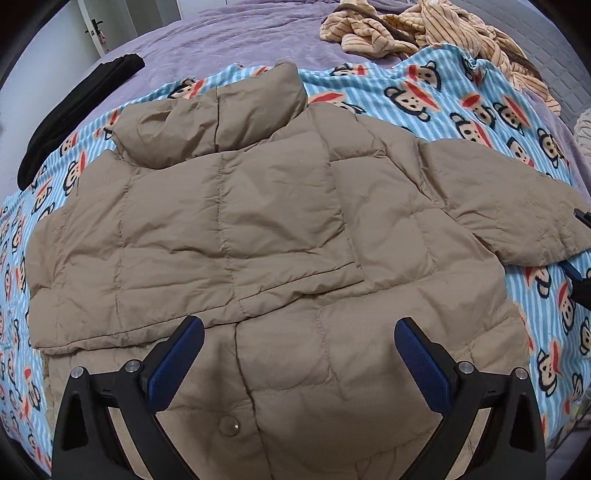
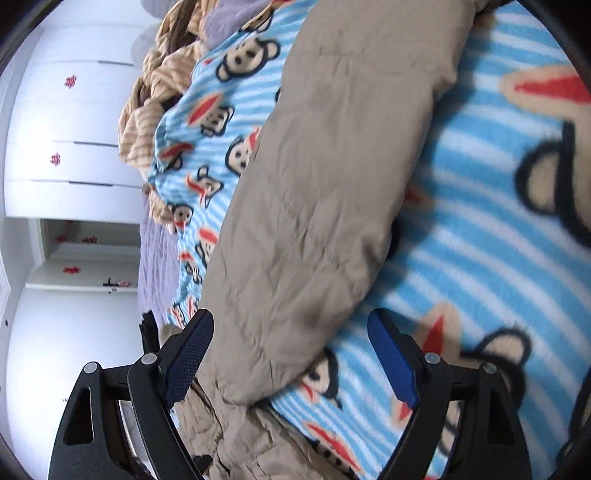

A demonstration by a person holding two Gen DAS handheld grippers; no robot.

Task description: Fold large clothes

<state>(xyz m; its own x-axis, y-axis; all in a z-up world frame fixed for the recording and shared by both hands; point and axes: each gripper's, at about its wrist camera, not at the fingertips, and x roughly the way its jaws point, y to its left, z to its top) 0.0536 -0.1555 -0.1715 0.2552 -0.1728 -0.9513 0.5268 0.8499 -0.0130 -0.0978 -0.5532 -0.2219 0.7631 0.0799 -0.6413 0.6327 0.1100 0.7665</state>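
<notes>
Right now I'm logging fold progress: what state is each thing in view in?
Jacket: lying flat, one sleeve folded across the body, other sleeve still spread out.
Blanket: spread under the jacket.
Striped garment: crumpled, unfolded.
Black garment: lying loose.
Left gripper: open, holding nothing.
Right gripper: open around the sleeve end.

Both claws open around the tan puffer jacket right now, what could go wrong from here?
1. The right claw straddles the sleeve close above the monkey blanket; closing may pinch blanket too.
2. The folded-in left sleeve lies loose on the jacket and may slide open if the left claw tugs the hem.
</notes>
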